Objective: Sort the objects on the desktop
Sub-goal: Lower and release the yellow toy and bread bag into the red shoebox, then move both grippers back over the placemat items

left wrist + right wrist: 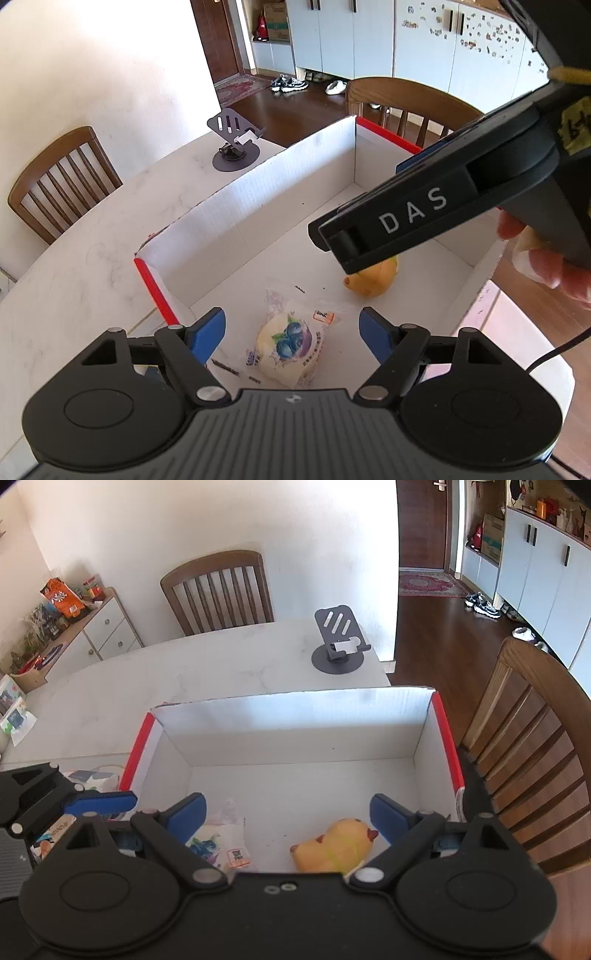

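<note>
**Box holds two items; both grippers hang empty above it**

Box [258,206], white inside with red edges, fills the left wrist view from the centre out to 2 o'clock, standing on a pale marble table [92,236]. On its floor at 6 o'clock lies a wrapped blueberry pastry [290,347], directly between the spread blue fingers of the left gripper [291,330], which grips nothing. A yellow toy [373,282] lies at 4 o'clock, partly hidden under the right gripper [399,221], which crosses the view from 2 o'clock. A phone stand [234,142] sits on the table at 11 o'clock, outside the box.

From the right wrist, the right gripper's [286,814] fingers are likewise wide apart and empty. The yellow toy [338,843] lies at 5 o'clock on the box [295,720] floor, nearer the right-hand finger; the pastry [212,840] lies at 7 o'clock. The left gripper [99,801] enters at 8 o'clock, with more packets [92,777] on the table beside the box there.

Risk, as I judge it: the two tools are close together over one box, so either could knock the other when pulling out. A finger dragging low could also catch the pastry's loose wrapper or nudge the box wall and shift the box.
</note>
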### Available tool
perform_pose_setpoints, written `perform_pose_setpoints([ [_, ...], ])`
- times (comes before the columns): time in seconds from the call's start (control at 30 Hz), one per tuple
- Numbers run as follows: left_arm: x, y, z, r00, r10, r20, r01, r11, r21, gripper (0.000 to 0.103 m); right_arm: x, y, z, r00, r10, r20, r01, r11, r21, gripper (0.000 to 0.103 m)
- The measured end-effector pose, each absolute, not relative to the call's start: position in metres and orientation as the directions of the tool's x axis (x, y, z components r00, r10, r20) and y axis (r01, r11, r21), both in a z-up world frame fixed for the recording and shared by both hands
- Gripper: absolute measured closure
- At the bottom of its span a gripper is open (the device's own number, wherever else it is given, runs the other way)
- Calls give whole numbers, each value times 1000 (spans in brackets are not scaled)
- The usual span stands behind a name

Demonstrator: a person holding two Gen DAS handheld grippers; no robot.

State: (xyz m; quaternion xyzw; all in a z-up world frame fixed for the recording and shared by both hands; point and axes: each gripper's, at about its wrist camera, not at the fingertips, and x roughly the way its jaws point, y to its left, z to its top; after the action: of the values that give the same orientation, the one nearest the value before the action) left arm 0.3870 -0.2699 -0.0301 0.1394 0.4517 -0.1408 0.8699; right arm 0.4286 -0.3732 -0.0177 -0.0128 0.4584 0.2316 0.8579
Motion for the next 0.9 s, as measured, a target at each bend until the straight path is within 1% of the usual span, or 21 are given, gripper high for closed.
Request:
perform_pose_setpoints([
  [0.23, 369, -258, -21, 570, -144, -809, 364, 927, 92, 17, 415, -370, -14, 507, 382, -773, -394, 900, 186, 7],
  [0.3, 363, -253, -18, 581, -154, -799, 357, 931, 80, 14, 411, -369, -12, 523, 380, -763, -389, 903, 183, 6],
  [0.33, 360, -251, -17, 585, -160, -795, 356, 932, 74, 10, 408, -369, -10, 533, 377, -757, -382, 906, 182, 5],
  [0.37, 357, -248, -15, 590, -165, -790, 354, 933, 70, 2, 406, -369, -9, 542, 375, -752, -375, 909, 183, 5],
  [0.4, 354, -246, -13, 596, -165, -785, 349, 934, 69, 0, 404, -369, -8, 551, 376, -745, -369, 910, 187, 4],
  [0.53, 343, -234, -8, 612, -166, -773, 338, 939, 67, 0, 393, -369, -2, 585, 359, -727, -337, 923, 185, 3],
  [0.73, 324, -209, -3, 637, -180, -750, 326, 944, 50, 0, 366, -359, 7, 634, 322, -703, -322, 936, 139, 3],
  [0.9, 299, -185, 5, 676, -205, -708, 321, 947, 33, 0, 337, -344, 13, 665, 325, -672, -338, 934, 117, 3],
])
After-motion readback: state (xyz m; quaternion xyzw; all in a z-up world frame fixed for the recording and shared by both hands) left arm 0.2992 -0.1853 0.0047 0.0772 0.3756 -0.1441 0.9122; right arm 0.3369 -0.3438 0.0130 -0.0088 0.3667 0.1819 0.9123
